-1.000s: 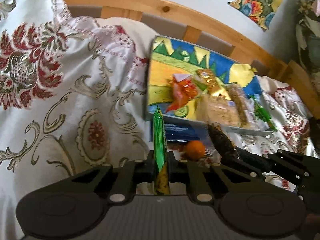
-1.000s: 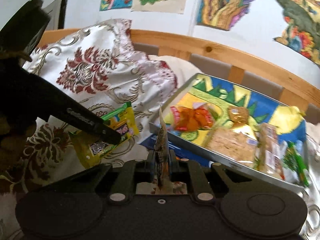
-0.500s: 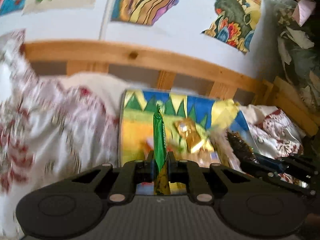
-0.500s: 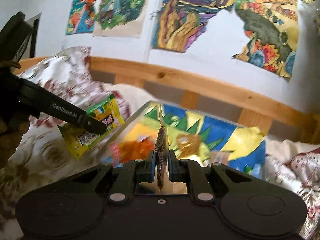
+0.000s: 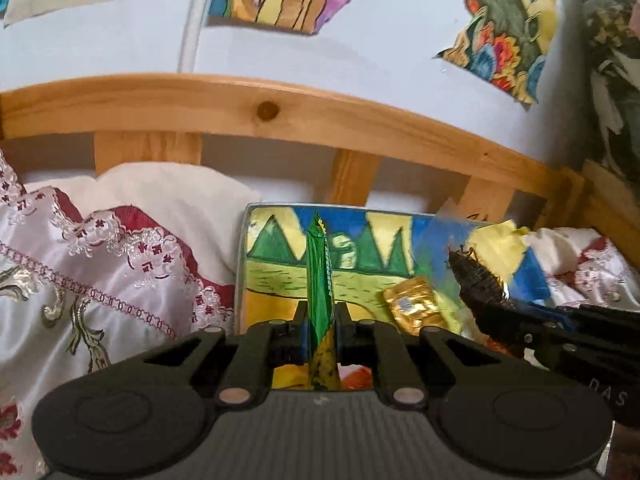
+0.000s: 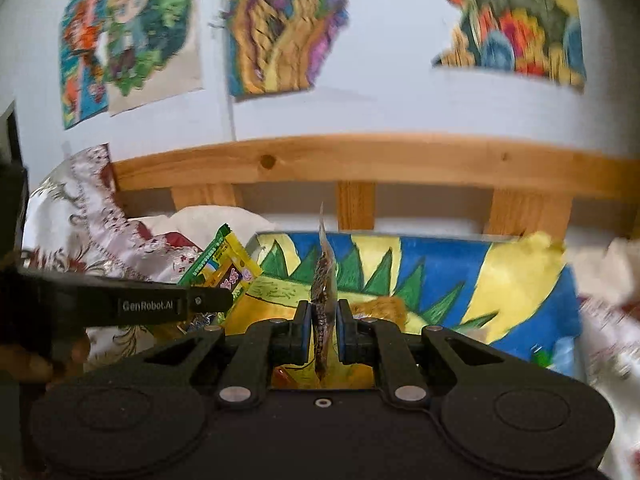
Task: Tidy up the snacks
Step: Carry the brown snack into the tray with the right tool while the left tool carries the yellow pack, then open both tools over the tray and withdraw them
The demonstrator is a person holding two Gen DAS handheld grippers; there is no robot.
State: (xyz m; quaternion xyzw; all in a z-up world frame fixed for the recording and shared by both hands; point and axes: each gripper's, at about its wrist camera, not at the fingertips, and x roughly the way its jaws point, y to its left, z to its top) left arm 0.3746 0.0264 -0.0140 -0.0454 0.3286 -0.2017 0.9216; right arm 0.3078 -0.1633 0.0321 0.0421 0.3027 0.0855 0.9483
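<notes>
Both tongs are mid-carry here. The left gripper is clamped tight on a thin green-and-yellow foil snack packet standing up edge-on between its jaws. The right gripper is pinched just as tight on a flat dark speckled snack sachet.

Just ahead of both and below them sits the shallow metal tray lined with a bright painted paper, with a gold foil-wrapped snack lying in it. Looks like the drop-off step: next move would be lowering over a bare patch of tray and letting go, probably one at a time.

Around that it's a bed with a shiny floral satin cover, a pine slatted headboard behind, and colourful drawings on the white wall.
</notes>
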